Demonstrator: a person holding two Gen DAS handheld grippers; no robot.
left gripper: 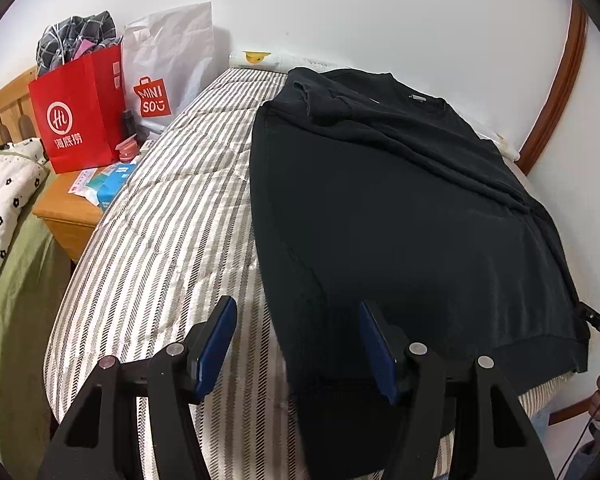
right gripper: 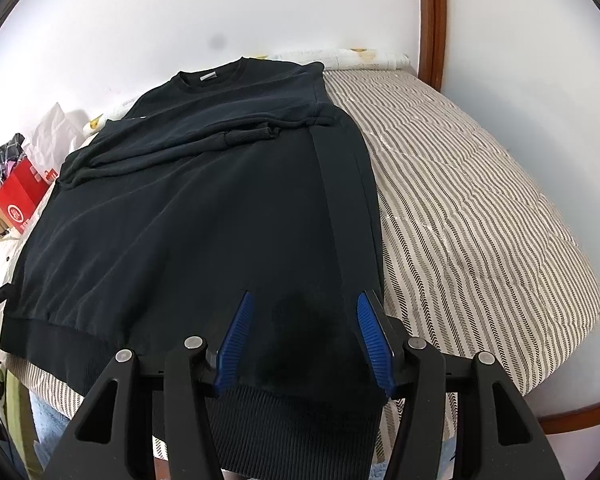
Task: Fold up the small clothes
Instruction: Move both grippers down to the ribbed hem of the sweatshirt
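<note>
A black sweatshirt (left gripper: 400, 216) lies flat on the striped bed, collar at the far end, ribbed hem nearest me, both sleeves folded across the chest. It also shows in the right wrist view (right gripper: 188, 220). My left gripper (left gripper: 296, 344) is open, its jaws spread around the hem's near left corner. My right gripper (right gripper: 304, 340) is open, its jaws spread around the hem's near right corner, the ribbed band between them. Neither is closed on the cloth.
The striped mattress (left gripper: 172, 216) runs to the white wall. A wooden nightstand (left gripper: 66, 216) on the left holds a red paper bag (left gripper: 80, 120), a white Miniso bag (left gripper: 168, 64) and small items. Bare mattress (right gripper: 472, 208) lies right of the sweatshirt, with a wooden frame behind.
</note>
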